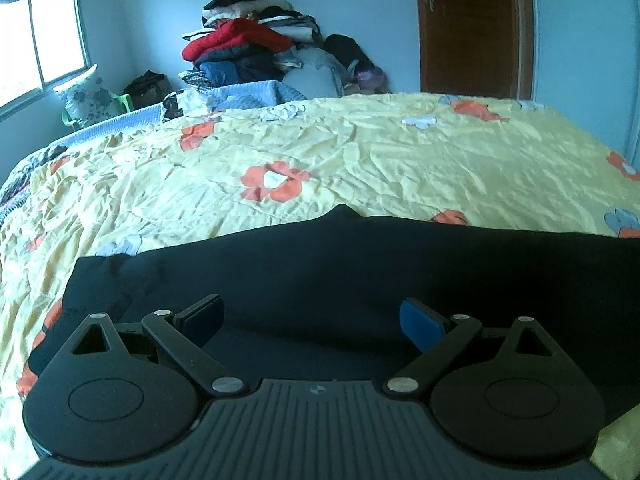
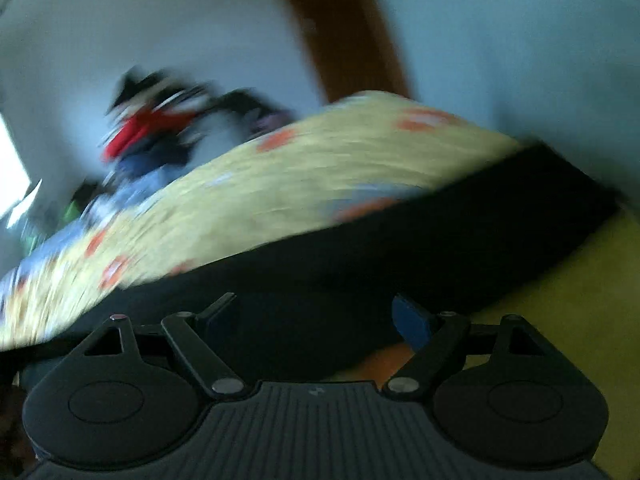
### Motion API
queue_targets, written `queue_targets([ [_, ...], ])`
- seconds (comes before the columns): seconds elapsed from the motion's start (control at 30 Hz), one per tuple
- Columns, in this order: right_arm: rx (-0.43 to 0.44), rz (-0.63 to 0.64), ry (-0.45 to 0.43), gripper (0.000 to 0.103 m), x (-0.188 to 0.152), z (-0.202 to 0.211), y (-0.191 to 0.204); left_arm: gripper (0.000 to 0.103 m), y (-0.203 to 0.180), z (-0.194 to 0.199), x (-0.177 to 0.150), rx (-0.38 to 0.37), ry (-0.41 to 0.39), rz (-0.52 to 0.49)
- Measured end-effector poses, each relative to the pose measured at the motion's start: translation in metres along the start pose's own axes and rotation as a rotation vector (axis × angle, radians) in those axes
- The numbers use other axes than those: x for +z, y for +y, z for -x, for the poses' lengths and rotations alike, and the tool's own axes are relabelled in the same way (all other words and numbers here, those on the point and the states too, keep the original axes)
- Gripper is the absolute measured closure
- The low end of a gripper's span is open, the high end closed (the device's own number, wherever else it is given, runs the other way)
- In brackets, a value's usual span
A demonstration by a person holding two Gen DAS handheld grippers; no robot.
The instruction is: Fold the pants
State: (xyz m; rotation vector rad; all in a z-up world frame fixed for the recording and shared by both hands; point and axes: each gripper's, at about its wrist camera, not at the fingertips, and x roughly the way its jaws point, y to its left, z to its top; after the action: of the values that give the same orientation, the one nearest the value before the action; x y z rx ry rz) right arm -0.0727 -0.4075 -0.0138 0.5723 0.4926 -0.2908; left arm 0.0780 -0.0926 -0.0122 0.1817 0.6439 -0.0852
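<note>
The black pants (image 1: 360, 272) lay spread across the near edge of the bed (image 1: 360, 152), on its yellow flowered sheet. The left tool (image 1: 314, 322) hung just above the dark cloth with its fingers wide apart, holding nothing. The right tool (image 2: 316, 320), its view badly blurred, also stood apart over the pants (image 2: 400, 240). A heap of clothes (image 1: 248, 36) sat beyond the bed.

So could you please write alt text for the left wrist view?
The left gripper, jaws open and empty, hovers over dark pants spread along the near edge of a bed with a yellow floral sheet. Behind the bed, a pile of clothes is stacked against the wall, left of a brown door.
</note>
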Motion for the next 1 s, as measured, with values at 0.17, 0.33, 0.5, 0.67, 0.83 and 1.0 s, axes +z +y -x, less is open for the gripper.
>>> queue_targets([
  [0.17, -0.062, -0.216, -0.074, 0.019, 0.007, 0.026, -0.084, 0.007, 0.002, 0.001, -0.002, -0.031, 0.014, 0.033],
  [0.33, -0.110, -0.312, -0.108, 0.020, 0.014, 0.026, -0.127, 0.007, -0.002, 0.006, -0.005, -0.047, 0.008, 0.007],
  [0.5, -0.099, -0.306, -0.157, 0.020, 0.024, 0.010, -0.141, 0.007, -0.007, 0.011, -0.008, -0.063, 0.004, -0.013],
  [0.67, -0.104, -0.354, -0.216, 0.033, 0.042, -0.011, -0.155, 0.007, -0.005, 0.015, -0.011, -0.068, 0.006, -0.032],
  [0.83, -0.090, -0.483, -0.178, 0.095, 0.043, -0.018, -0.178, 0.007, 0.005, 0.017, -0.010, -0.047, -0.006, -0.021],
  [1.0, -0.069, -0.427, -0.233, 0.095, 0.051, -0.003, -0.146, 0.006, 0.022, 0.018, -0.009, -0.029, -0.006, 0.013],
])
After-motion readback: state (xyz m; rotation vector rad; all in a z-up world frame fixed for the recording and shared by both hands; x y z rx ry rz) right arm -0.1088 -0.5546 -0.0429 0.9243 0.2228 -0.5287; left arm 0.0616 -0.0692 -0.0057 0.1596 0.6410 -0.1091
